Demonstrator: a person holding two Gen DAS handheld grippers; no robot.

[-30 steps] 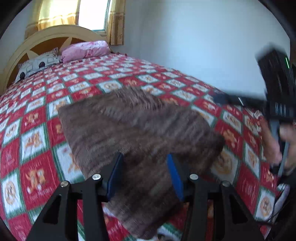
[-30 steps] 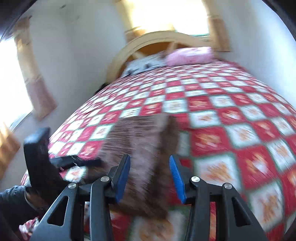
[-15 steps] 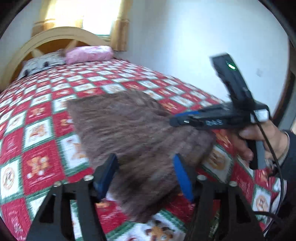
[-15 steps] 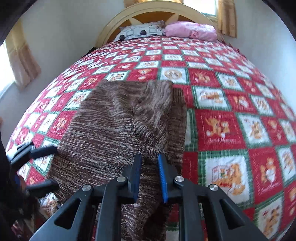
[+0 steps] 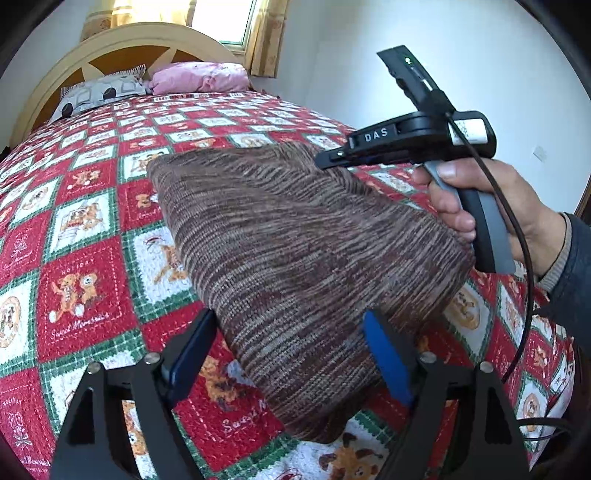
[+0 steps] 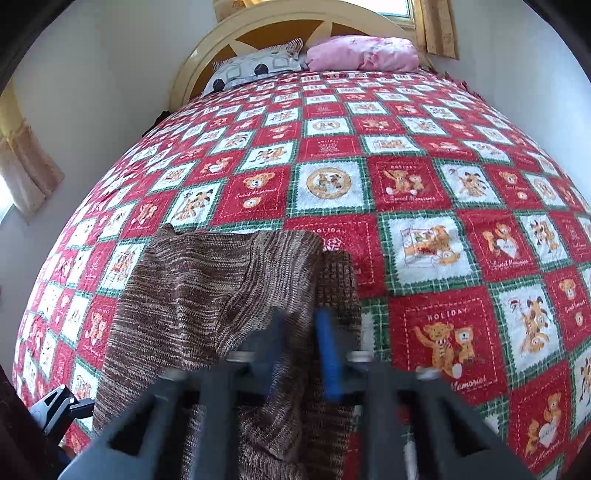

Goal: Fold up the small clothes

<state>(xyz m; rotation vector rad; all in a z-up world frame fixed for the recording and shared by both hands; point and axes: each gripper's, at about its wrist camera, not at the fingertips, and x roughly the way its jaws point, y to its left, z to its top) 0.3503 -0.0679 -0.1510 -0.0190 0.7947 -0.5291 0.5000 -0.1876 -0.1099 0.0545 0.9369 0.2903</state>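
White-walled room, window with yellow curtains [image 5: 267, 33] behind an arched cream headboard [image 6: 291, 22]. Bed covered by a red, green and white teddy-bear patchwork quilt [image 6: 417, 206] right out to its edges. Two pillows at the head end, one pink [image 6: 362, 53], one grey-patterned [image 6: 255, 68]. Brown knit garment [image 5: 295, 243] spread near the foot edge of the quilt, its far part lifted and draped over itself. Right gripper [image 6: 301, 332], blurred in its own view, jaws drawn nearly together on a raised fold of the knit. Left gripper [image 5: 284, 350] low over the near corner of the garment, jaws wide apart, straddling the cloth without pinching it. Against half a second ago: knit hauled higher and nearer the right camera, left jaws unchanged
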